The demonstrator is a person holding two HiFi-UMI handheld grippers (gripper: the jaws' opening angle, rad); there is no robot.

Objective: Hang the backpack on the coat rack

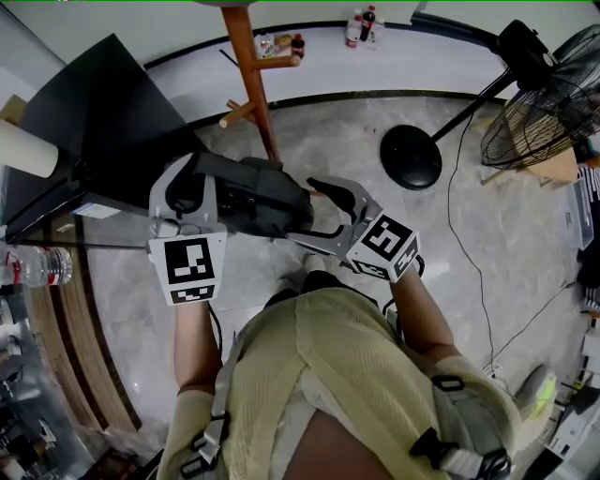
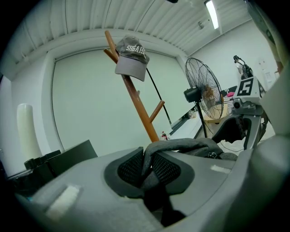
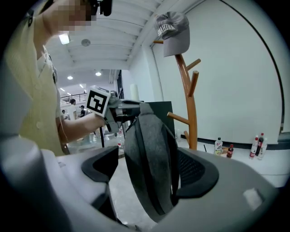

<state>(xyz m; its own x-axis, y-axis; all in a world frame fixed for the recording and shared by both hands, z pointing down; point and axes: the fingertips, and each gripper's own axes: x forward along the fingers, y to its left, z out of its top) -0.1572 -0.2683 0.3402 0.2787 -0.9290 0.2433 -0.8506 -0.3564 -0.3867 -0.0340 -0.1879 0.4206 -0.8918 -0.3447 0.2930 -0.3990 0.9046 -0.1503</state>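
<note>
A dark grey backpack (image 1: 262,202) hangs between my two grippers above the floor. My left gripper (image 1: 199,173) is shut on the backpack's top strap (image 2: 181,146), which is pinched between its pads (image 2: 129,167). My right gripper (image 1: 305,208) stands open around the backpack's body (image 3: 149,149). The fabric rests against the right-hand pad (image 3: 195,170) and is clear of the other. The wooden coat rack (image 1: 251,66) stands just ahead. A grey cap (image 2: 131,56) sits on its top, and several pegs (image 3: 192,81) are bare.
A black table (image 1: 84,131) stands to the left with a water bottle (image 1: 37,265) near it. A floor fan (image 1: 548,103) with a round black base (image 1: 411,157) stands to the right, and a cable trails over the marble floor. Small bottles (image 1: 361,26) line the far wall.
</note>
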